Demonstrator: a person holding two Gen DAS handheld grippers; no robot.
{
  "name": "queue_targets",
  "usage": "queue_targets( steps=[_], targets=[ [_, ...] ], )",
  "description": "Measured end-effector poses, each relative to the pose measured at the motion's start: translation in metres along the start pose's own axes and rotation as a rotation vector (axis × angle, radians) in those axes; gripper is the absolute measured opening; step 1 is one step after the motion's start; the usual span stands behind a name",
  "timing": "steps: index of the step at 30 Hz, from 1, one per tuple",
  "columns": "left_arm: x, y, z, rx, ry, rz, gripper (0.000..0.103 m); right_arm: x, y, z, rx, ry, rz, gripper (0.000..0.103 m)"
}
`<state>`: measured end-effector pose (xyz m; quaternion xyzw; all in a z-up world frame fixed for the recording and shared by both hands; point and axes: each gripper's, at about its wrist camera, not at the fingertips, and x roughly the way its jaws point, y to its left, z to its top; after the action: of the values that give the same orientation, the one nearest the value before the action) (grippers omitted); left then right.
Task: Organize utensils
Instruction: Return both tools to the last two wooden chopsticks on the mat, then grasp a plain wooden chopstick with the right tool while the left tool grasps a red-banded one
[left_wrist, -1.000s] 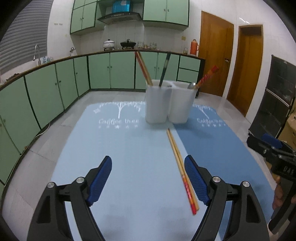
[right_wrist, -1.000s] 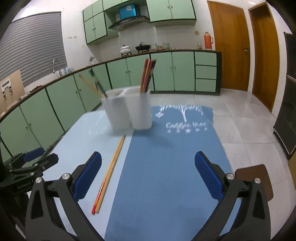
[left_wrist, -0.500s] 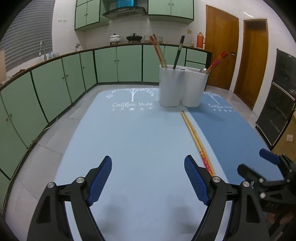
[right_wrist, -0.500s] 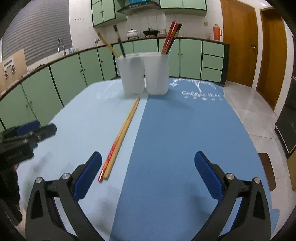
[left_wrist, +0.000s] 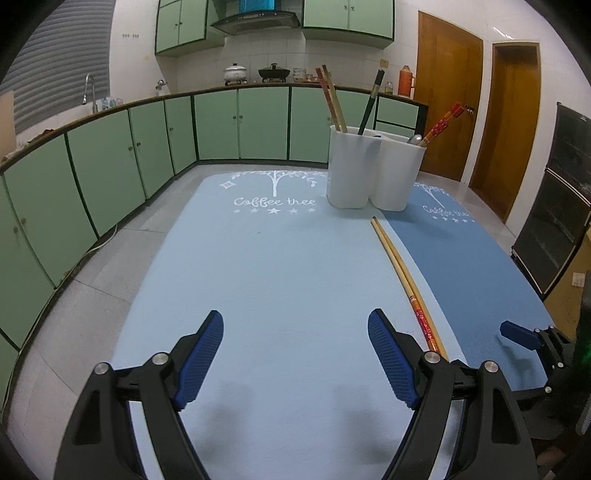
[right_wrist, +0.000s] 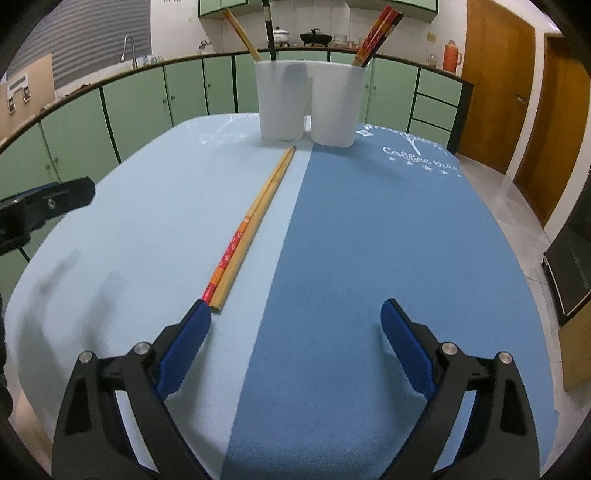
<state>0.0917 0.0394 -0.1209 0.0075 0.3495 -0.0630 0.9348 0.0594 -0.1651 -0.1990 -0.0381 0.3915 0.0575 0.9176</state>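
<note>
A pair of wooden chopsticks (left_wrist: 400, 271) with red-patterned ends lies on the table along the seam between the light blue and dark blue mats; it also shows in the right wrist view (right_wrist: 255, 221). A white two-compartment utensil holder (left_wrist: 373, 168) stands at the far end with several chopsticks and a spoon in it; the right wrist view (right_wrist: 308, 101) shows it too. My left gripper (left_wrist: 295, 358) is open and empty, left of the chopsticks' near end. My right gripper (right_wrist: 295, 347) is open and empty, its left finger just short of the chopsticks' near end.
The light blue mat (left_wrist: 258, 266) and the dark blue mat (right_wrist: 388, 240) cover the table. Green cabinets (left_wrist: 110, 158) run along the left and back. Wooden doors (left_wrist: 448, 99) stand at the right. The other gripper shows at each view's edge (right_wrist: 44, 203).
Both grippers have drawn back and dropped low toward the near edge of the table. The holder now looks farther away. Both stay open. The chopsticks have not moved.
</note>
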Motion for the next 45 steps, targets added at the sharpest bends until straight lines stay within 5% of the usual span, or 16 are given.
queue_targets(
  steps=[16,24,32,37,45],
  targets=[
    [0.003,0.005,0.001,-0.003,0.004,-0.006,0.079,0.009,0.01,0.007,-0.008,0.025,0.003,0.084],
    [0.005,0.004,0.0,0.004,0.019,0.003,0.079,0.008,-0.012,0.006,0.102,0.023,-0.057,0.078],
    [0.005,-0.007,-0.001,0.024,0.025,-0.007,0.079,0.006,0.001,0.004,0.055,-0.003,0.012,0.043],
    [0.006,-0.016,-0.004,0.037,0.033,-0.021,0.079,0.006,0.003,0.006,0.051,-0.008,0.067,0.008],
    [0.012,-0.037,-0.008,0.042,0.049,-0.041,0.079,-0.003,-0.009,0.002,0.109,-0.014,0.111,0.006]
  ],
)
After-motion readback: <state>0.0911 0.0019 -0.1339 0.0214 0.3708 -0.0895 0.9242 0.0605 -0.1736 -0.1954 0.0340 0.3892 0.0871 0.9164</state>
